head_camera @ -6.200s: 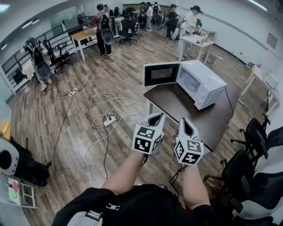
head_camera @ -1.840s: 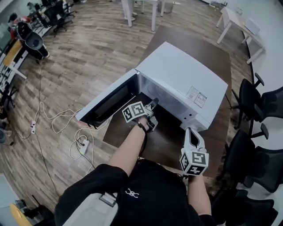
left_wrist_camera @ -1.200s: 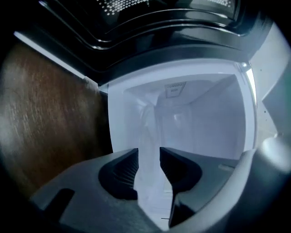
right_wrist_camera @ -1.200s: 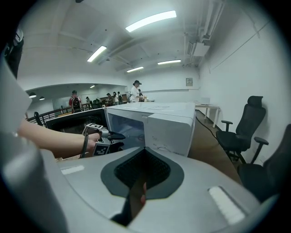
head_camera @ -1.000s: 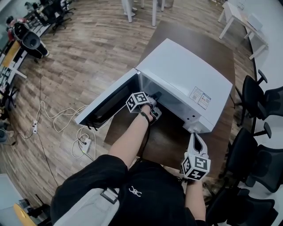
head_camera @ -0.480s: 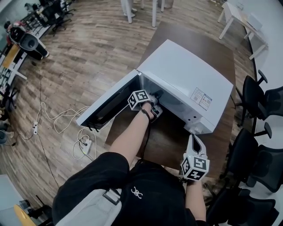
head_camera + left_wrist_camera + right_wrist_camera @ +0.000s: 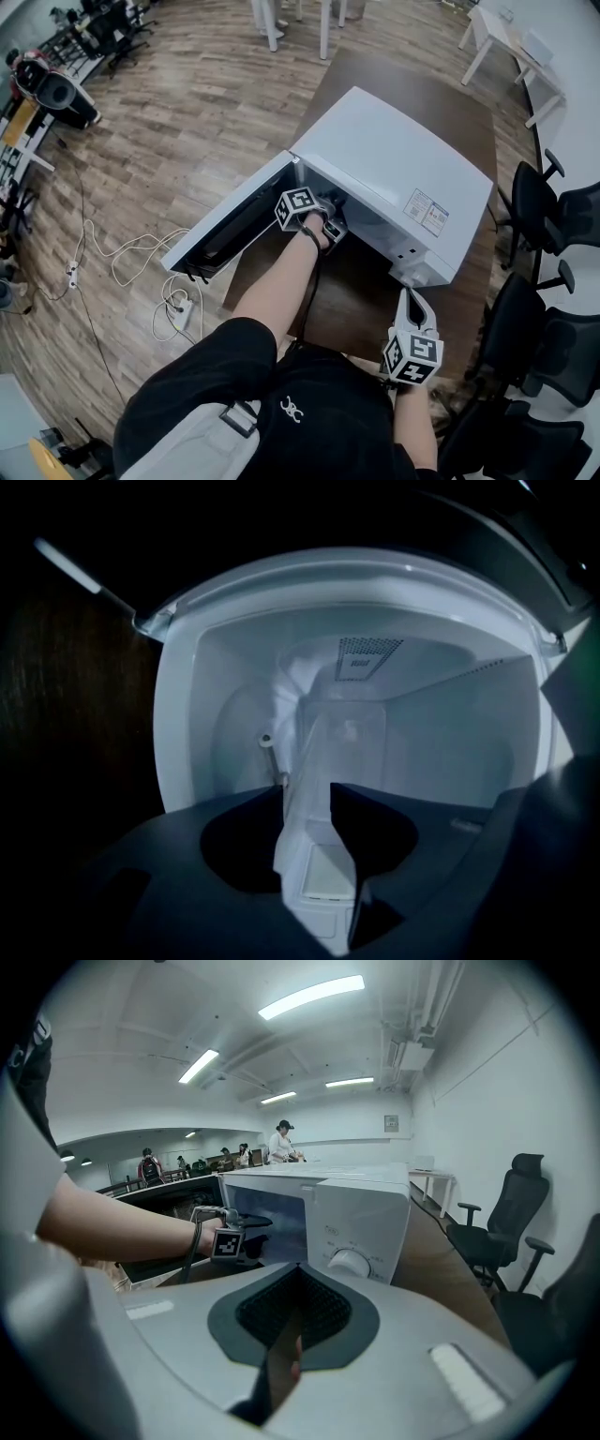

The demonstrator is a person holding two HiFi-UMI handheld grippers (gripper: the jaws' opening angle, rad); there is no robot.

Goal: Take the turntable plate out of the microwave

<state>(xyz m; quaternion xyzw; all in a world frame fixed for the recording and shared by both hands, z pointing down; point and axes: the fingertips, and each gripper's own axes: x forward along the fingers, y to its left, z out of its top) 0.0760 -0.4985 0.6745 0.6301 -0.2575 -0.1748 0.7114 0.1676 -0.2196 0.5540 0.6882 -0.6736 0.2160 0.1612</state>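
Observation:
A white microwave point(image 7: 394, 159) stands on a dark table point(image 7: 347, 291) with its door point(image 7: 230, 225) swung open to the left. My left gripper point(image 7: 333, 217) reaches into the cavity mouth, rolled onto its side. In the left gripper view the clear glass turntable plate point(image 7: 317, 860) shows edge-on, its rim lying between the jaws of the left gripper point(image 7: 305, 794), which are opening. My right gripper point(image 7: 410, 298) hangs shut and empty near my body, pointing at the microwave's control panel point(image 7: 361, 1213). The right gripper view also catches the left gripper point(image 7: 246, 1227) at the opening.
Black office chairs point(image 7: 539, 202) crowd the table's right side. Cables and a power strip point(image 7: 178, 305) lie on the wood floor to the left. White tables point(image 7: 497, 37) stand further back. The cavity walls point(image 7: 450, 724) close in around the left gripper.
My left gripper has pushed a little deeper into the microwave cavity. The right gripper has stayed where it was.

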